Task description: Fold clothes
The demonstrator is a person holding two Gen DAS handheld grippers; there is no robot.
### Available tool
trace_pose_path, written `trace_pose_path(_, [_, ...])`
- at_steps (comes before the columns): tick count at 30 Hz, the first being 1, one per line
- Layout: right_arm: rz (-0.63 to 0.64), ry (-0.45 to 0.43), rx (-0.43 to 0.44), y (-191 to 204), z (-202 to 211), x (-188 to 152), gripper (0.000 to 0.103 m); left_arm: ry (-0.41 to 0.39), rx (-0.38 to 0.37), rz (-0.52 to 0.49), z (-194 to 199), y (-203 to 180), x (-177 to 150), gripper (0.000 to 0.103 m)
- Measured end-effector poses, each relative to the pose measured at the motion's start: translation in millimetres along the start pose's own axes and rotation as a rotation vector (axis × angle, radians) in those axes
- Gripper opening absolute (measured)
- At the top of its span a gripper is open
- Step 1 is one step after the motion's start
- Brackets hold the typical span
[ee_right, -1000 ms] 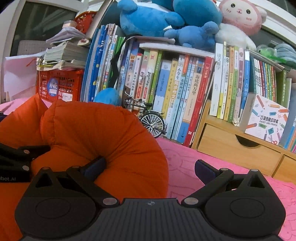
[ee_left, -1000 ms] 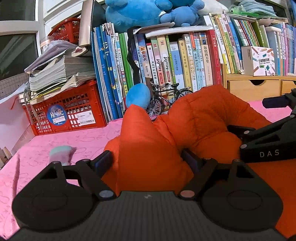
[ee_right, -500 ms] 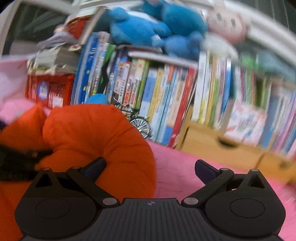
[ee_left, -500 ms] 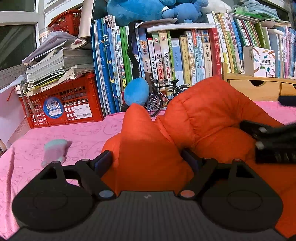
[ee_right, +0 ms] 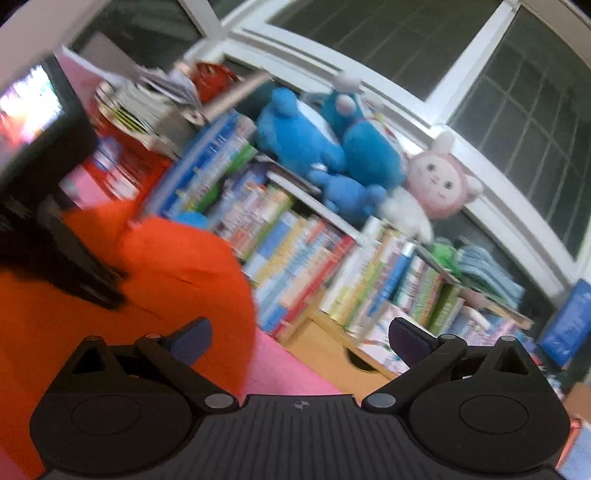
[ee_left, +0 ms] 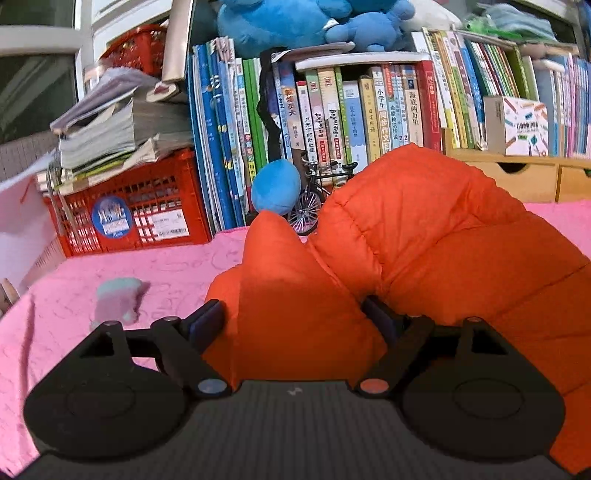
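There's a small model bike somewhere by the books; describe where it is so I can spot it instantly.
Start at the long row of upright books behind the pink tablecloth. At its foot, just past the orange puffer jacket, stands the miniature bicycle, beside a blue plush ball. It is the only spoked, wheeled thing there.

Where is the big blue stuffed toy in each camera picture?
Left wrist: the blue stuffed toy sits at the top middle, on top of the books.
Right wrist: it is upper middle, left of the pink bunny toy.
Shared landmark: the orange puffy jacket.
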State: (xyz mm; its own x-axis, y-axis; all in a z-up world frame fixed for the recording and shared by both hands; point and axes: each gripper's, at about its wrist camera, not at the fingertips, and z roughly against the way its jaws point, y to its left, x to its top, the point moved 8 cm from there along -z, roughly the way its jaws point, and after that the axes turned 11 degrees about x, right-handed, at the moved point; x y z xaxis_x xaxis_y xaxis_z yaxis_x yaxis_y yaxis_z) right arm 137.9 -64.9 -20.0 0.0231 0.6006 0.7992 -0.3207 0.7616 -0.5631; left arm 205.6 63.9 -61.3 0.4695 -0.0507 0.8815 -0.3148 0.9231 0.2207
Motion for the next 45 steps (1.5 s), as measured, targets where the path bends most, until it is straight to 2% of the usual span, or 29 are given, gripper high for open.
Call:
trace_pose_path(3, [0.009,0.033,0.033,18.6,-9.3,-4.9,0.103,0.001,-0.006,0.005,1.1,1.9,0.4,0.084])
trace_pose_path(7, [-0.079,0.083,0.086,18.3,-18.2,-22.3,0.103,-0.031,-0.013,-0.037,3.3,3.3,2.2,0.085])
trace_pose_path(9, [-0.091,0.089,0.11,14.9,-19.2,-28.9,0.103,-0.113,0.083,-0.101,2.7,7.1,4.8,0.094])
trace_pose_path(12, [-0.123,0.097,0.128,14.1,-18.8,-36.5,0.103,-0.178,0.171,-0.175,-1.8,7.7,9.7,0.096])
trace_pose_path(16, [-0.176,0.102,0.144,13.6,-21.6,-41.7,0.103,-0.162,0.195,-0.187,-16.3,18.4,17.4,0.103])
trace_pose_path(20, [-0.227,0.092,0.159,13.6,-23.3,-44.7,0.103,-0.092,0.172,-0.147,-21.3,36.9,25.5,0.103])
trace_pose_path(22, [-0.242,0.088,0.163,13.3,-23.2,-45.7,0.103,-0.047,0.121,-0.065,-15.4,49.8,33.0,0.096])
trace_pose_path(24, [-0.249,0.087,0.166,13.0,-22.3,-46.0,0.103,-0.05,0.116,0.038,-0.9,64.2,47.3,0.078])
trace_pose_path(26, [-0.263,0.087,0.173,10.8,-22.5,-46.5,0.103,-0.12,0.119,0.073,21.7,67.2,67.0,0.065])
trace_pose_path(29, [-0.288,0.086,0.186,7.2,-22.8,-47.3,0.103,-0.191,0.013,0.04,51.9,40.6,93.9,0.066])
trace_pose_path(32, [-0.312,0.085,0.196,4.2,-22.7,-47.8,0.103,-0.183,-0.109,-0.018,59.5,-0.3,107.7,0.067])
trace_pose_path(33, [-0.318,0.084,0.198,3.4,-22.5,-47.9,0.103,-0.178,-0.134,-0.042,58.1,-14.7,109.9,0.064])
trace_pose_path(35, [-0.33,0.083,0.203,2.7,-21.9,-48.2,0.103,-0.158,-0.14,-0.105,48.2,-40.3,105.4,0.058])
trace_pose_path(37, [-0.347,0.08,0.21,0.7,-21.1,-48.9,0.103,-0.125,-0.12,-0.178,29.5,-60.4,94.2,0.058])
trace_pose_path(40, [-0.404,0.069,0.246,-6.1,-20.5,-51.4,0.103,-0.082,-0.087,-0.241,0.0,-69.5,70.8,0.063])
trace_pose_path(45, [-0.648,0.041,0.428,-30.4,-24.3,-64.1,0.103,-0.048,-0.074,-0.195,-16.3,-64.3,53.7,0.065])
